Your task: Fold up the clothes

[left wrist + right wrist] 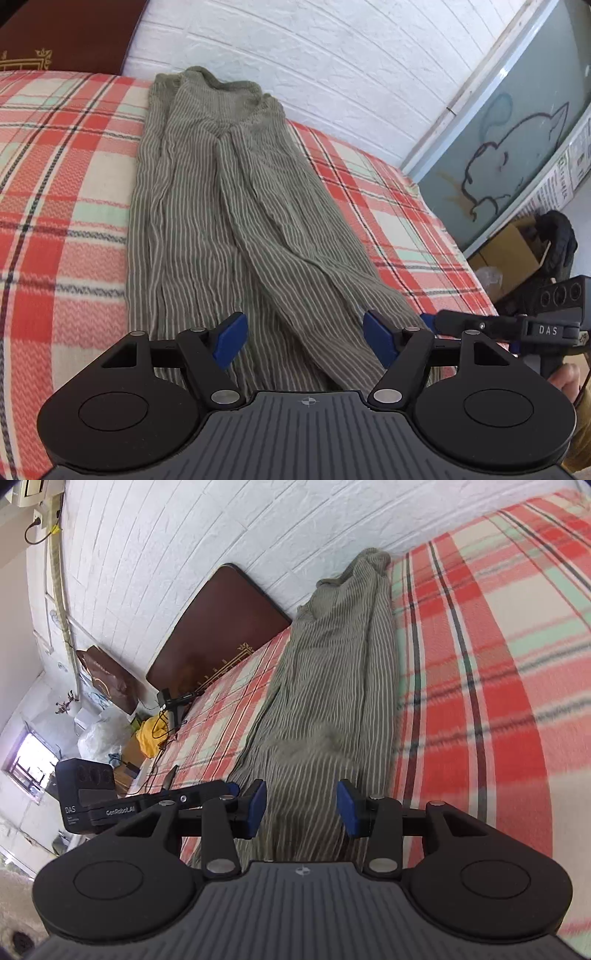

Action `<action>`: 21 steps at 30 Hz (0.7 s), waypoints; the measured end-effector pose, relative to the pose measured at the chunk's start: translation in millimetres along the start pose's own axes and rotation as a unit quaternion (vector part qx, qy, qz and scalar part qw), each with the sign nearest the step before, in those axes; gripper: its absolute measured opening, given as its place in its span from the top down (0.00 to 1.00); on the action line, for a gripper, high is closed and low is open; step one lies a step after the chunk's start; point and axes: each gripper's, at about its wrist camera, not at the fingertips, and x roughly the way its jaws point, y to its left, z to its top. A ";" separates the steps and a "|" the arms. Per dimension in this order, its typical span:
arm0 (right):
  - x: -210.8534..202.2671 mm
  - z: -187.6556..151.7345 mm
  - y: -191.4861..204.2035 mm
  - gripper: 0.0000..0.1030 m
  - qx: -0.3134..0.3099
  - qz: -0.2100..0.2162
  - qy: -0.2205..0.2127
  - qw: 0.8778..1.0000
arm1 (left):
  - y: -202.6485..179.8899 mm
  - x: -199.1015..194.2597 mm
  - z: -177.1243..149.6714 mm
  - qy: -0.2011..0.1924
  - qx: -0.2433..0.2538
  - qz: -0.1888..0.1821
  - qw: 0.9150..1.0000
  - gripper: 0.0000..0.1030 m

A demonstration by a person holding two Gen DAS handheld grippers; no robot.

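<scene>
Left gripper [305, 345] hung with its blue-padded fingers [232, 341] spread and empty; the olive white-striped crinkled garment [221, 206] stretched ahead between them over the red plaid blanket [62, 192]. Right gripper [301, 808], from its own camera, stood parted too, gripping nothing, above the garment's near end.

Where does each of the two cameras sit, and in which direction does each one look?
Left wrist view: sits on the left gripper, looking forward and down along the striped green garment on the plaid blanket toward the white brick wall; its own open fingers show, plus the right gripper and part of a hand.
Right wrist view: sits on the right gripper, looking along the same garment toward the brown headboard; its open fingers and the left gripper show.
Shared: garment, blanket, wall, headboard.
</scene>
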 end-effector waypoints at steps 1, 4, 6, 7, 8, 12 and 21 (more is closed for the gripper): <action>-2.7 -4.6 -0.4 0.54 0.006 -0.001 -0.001 1.000 | -1.0 -0.7 -2.4 0.002 0.000 0.000 1.000 0.21; -9.5 -15.7 -1.0 0.54 0.018 0.006 -0.004 1.000 | -0.9 -0.7 -8.5 0.013 -0.004 -0.009 1.000 0.21; -10.8 -21.3 0.9 0.54 0.018 0.006 0.001 1.000 | -3.0 -0.3 -13.3 0.017 -0.004 -0.015 1.000 0.21; -10.9 -23.8 1.7 0.54 0.019 0.004 0.004 1.000 | -5.1 -0.8 -15.4 0.017 -0.004 -0.021 1.000 0.21; -10.5 -26.2 2.3 0.54 0.021 0.002 0.006 1.000 | -7.1 -1.3 -17.5 0.017 -0.003 -0.027 0.999 0.21; -3.7 -33.4 5.7 0.54 0.022 0.010 0.034 0.999 | -14.9 0.2 -22.5 0.019 0.006 -0.042 0.999 0.20; -18.8 -30.6 43.0 0.92 -0.013 0.083 0.007 0.996 | -18.1 -12.7 -10.4 -0.007 -0.019 -0.052 0.998 0.76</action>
